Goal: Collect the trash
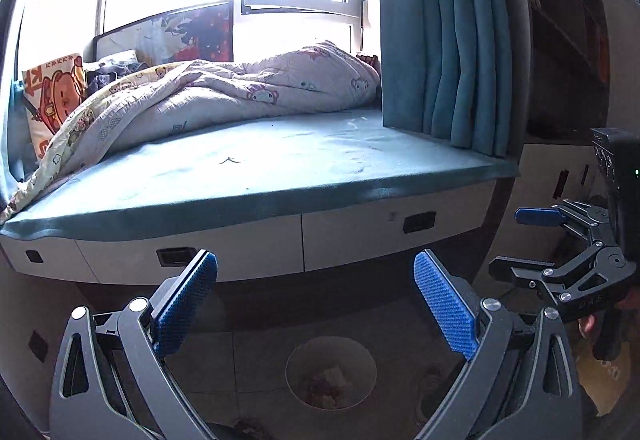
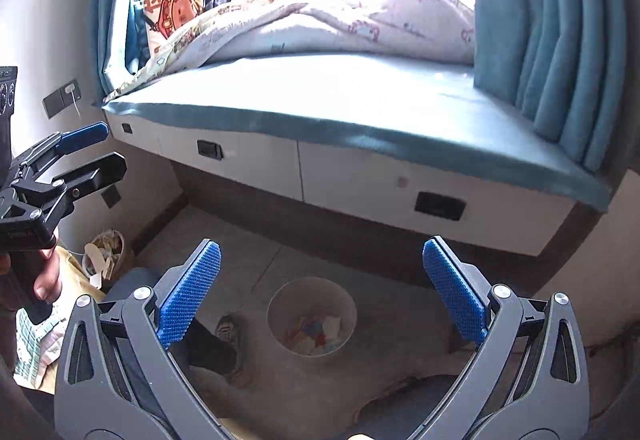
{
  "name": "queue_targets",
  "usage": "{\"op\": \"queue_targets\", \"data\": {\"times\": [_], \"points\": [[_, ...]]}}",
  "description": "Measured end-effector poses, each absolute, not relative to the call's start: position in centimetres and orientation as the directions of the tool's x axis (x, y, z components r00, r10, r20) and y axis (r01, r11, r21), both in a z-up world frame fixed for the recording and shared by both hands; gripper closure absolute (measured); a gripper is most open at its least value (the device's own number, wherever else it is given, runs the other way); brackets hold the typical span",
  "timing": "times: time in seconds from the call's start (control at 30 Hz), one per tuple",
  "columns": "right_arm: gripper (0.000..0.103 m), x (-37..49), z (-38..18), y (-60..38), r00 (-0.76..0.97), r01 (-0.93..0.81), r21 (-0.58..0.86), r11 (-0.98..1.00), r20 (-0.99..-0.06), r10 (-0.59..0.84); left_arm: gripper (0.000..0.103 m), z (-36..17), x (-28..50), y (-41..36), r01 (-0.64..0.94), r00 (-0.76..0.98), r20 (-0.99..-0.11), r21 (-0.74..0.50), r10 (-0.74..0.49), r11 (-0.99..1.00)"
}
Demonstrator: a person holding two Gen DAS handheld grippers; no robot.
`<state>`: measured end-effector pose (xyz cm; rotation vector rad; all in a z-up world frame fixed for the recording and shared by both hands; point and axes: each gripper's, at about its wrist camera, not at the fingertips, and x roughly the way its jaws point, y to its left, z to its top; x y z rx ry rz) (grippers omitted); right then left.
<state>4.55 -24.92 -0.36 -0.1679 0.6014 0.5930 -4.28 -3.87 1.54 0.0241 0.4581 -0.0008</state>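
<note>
Both grippers are held above the floor in front of a window seat, and nothing is gripped by either. The left gripper (image 1: pixel 316 300) is seen with its jaws spread wide; the right gripper (image 2: pixel 322 288) is likewise held with its jaws spread and empty. Each is also caught at the edge of the other's view, gripped by a hand (image 2: pixel 48 276).

A clear round bin (image 2: pixel 312 314) is set on the tiled floor (image 2: pixel 248 260) below and between the blue pads. Crumpled scraps of trash (image 2: pixel 310 332) lie at its bottom — paper or wrappers, though the blur does not allow more to be said. A second small basket (image 2: pixel 108 252) stuffed with pale scraps is seen by the wall in the right wrist view.

The seat is covered by a teal cushion (image 1: pixel 280 168), and a rumpled cartoon-print quilt (image 1: pixel 224 92) is heaped along its far side under the window. A small dark speck (image 1: pixel 230 160) lies on the cushion — what it is cannot be told. White drawers (image 1: pixel 360 236) run beneath, and teal curtains (image 1: pixel 444 32) hang beside the window.
</note>
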Motion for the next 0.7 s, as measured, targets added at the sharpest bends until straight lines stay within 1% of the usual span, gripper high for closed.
{"op": "queue_targets", "data": {"times": [0.13,0.23,0.33,0.57,0.7], "points": [[0.005,3.0,1.1,-25.6,0.693,-0.559,0.004,0.829,-0.547,0.47,0.006,2.6,-5.3,-4.5,0.028,0.903,-0.43,0.017,-0.018,0.999],[0.005,2.0,1.7,-25.9,0.71,-0.552,-0.011,0.834,-0.531,0.463,0.006,2.7,-5.4,-4.5,0.032,0.902,-0.431,-0.01,-0.034,0.999],[0.005,1.7,1.6,-26.0,0.709,-0.553,-0.004,0.833,-0.528,0.468,0.006,2.2,-5.2,-4.3,0.03,0.893,-0.448,-0.039,-0.045,0.999],[0.005,1.6,1.2,-26.4,0.713,-0.543,0.021,0.839,-0.516,0.474,0.006,0.3,-4.4,-4.7,0.024,0.87,-0.492,-0.034,-0.037,0.999],[0.005,1.8,1.3,-26.4,0.708,-0.549,0.02,0.835,-0.52,0.478,0.006,0.3,-4.5,-4.6,0.015,0.871,-0.49,-0.034,-0.03,0.999]]}}
